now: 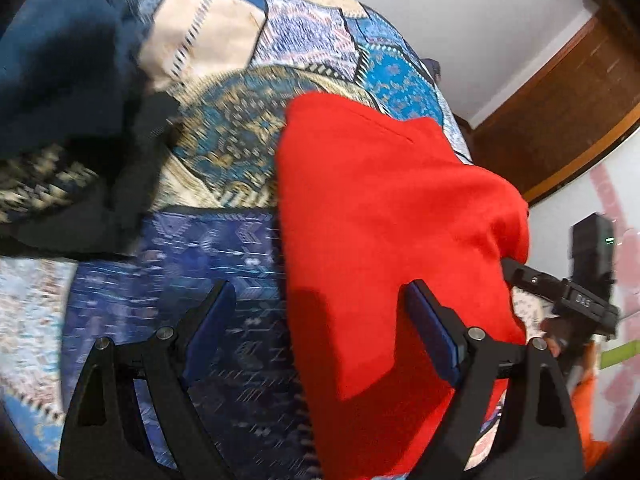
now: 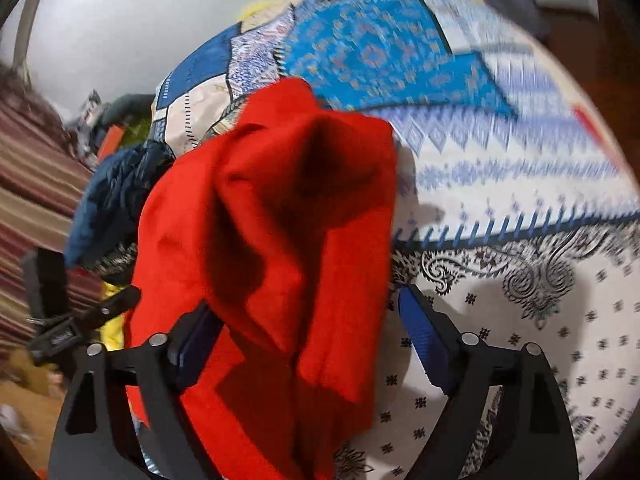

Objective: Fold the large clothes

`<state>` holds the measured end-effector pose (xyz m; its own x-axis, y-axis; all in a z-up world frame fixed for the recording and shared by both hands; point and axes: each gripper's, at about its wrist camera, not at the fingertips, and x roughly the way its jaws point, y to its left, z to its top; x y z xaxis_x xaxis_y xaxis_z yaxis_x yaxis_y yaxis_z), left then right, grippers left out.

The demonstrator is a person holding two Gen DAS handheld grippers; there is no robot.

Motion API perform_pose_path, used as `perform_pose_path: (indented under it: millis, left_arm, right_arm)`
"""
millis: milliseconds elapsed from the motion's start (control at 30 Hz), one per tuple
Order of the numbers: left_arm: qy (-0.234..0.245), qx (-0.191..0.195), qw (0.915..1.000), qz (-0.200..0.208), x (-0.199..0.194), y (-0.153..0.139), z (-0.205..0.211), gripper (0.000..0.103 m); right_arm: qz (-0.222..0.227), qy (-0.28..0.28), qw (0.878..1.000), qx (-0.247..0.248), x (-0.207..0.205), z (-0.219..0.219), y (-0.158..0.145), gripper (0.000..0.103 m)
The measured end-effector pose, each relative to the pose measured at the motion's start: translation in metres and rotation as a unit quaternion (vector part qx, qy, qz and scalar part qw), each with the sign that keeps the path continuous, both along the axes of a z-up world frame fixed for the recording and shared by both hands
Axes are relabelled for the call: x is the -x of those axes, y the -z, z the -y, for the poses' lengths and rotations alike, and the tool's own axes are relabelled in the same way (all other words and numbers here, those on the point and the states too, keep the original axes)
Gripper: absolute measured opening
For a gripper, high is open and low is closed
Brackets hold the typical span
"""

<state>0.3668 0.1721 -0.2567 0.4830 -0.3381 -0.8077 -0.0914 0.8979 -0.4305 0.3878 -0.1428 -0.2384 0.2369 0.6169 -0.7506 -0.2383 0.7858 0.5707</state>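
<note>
A large red garment (image 1: 384,216) lies bunched on the patterned bedspread (image 1: 224,248). My left gripper (image 1: 320,300) is open, its jaws spread wide; the red cloth's left edge lies between them, and the right finger (image 1: 432,328) rests against the cloth. In the right wrist view the red garment (image 2: 280,220) is humped up between the jaws of my right gripper (image 2: 304,316), which is open; its left finger (image 2: 196,340) is partly covered by cloth. The right gripper also shows at the garment's right edge in the left wrist view (image 1: 560,292).
A pile of dark blue and black clothes (image 1: 68,92) lies at the bed's left, also seen in the right wrist view (image 2: 112,196). A wooden door (image 1: 560,112) and white wall stand beyond the bed. A striped rug (image 2: 32,176) covers the floor.
</note>
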Motion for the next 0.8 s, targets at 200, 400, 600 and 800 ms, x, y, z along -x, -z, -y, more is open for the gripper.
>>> perform_pose_path:
  millis: [200, 400, 600, 800]
  left_arm:
    - [0.004, 0.084, 0.9963, -0.014, -0.018, 0.019, -0.004, 0.088]
    - [0.010, 0.117, 0.9930, -0.013, -0.034, 0.025, -0.001, 0.088]
    - [0.007, 0.154, 0.9881, -0.010, -0.040, 0.027, -0.001, 0.073]
    - [0.010, 0.162, 0.9867, 0.009, -0.026, 0.014, -0.008, 0.038]
  right_arm:
    - [-0.021, -0.019, 0.999, -0.040, -0.008, 0.001, 0.010, 0.094]
    - [-0.022, -0.022, 0.998, -0.058, -0.019, -0.009, 0.008, 0.093]
    - [-0.035, -0.028, 0.995, -0.091, -0.020, -0.011, 0.007, 0.065]
    - [-0.025, -0.031, 0.996, -0.085, -0.009, -0.009, -0.014, 0.031]
